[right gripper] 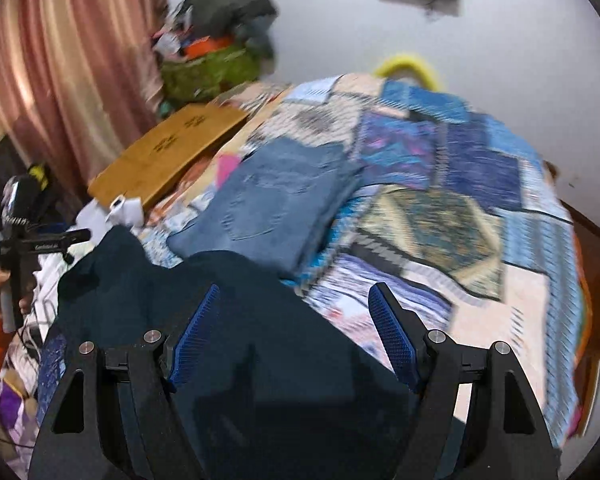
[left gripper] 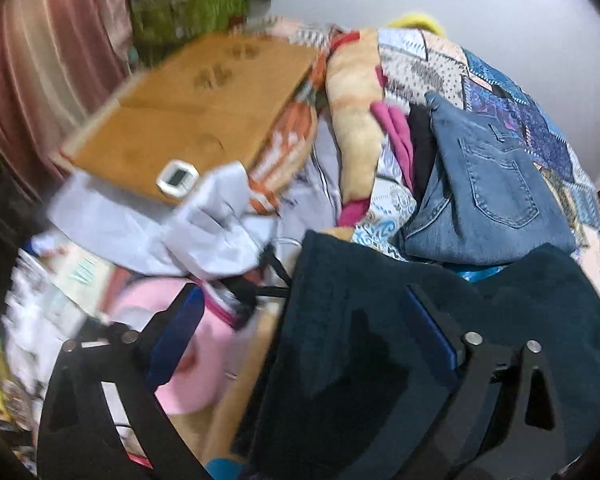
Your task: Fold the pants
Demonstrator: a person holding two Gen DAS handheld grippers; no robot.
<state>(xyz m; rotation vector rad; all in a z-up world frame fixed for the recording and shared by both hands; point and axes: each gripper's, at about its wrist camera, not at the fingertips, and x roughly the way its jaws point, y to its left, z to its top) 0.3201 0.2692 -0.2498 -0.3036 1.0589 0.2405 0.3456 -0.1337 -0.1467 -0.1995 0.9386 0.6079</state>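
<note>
Both claws over dark pants (right gripper: pixel 260 360)

Even indoor light, heavy motion blur both views, fisheye bend + dark vignette at edges.
</note>
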